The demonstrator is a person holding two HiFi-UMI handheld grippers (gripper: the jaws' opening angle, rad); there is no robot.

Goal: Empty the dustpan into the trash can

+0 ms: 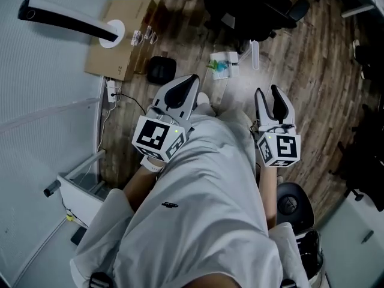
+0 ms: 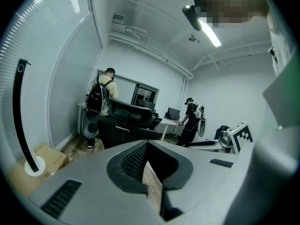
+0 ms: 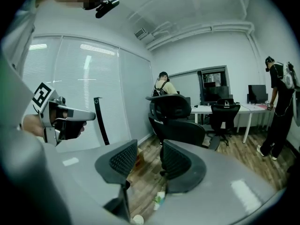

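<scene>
- The likely dustpan (image 1: 161, 69) is small, black and hard to make out. It lies on the floor beside the cardboard box (image 1: 120, 38).
- A round black trash can (image 1: 293, 204) stands at your right side, partly hidden by your forearm.
- Your left gripper (image 1: 192, 80) has its jaws closed on nothing.
- Your right gripper (image 1: 267, 92) has its jaws moderately apart and empty.
- You hold both at waist height, pointing forward and slightly down.

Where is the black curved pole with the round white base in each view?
Head view: black curved pole at top left, slanting.
Left gripper view: pole along the far left edge.
Right gripper view: pole left of centre, upright.
Shared landmark: pale window blinds right behind it.
</scene>
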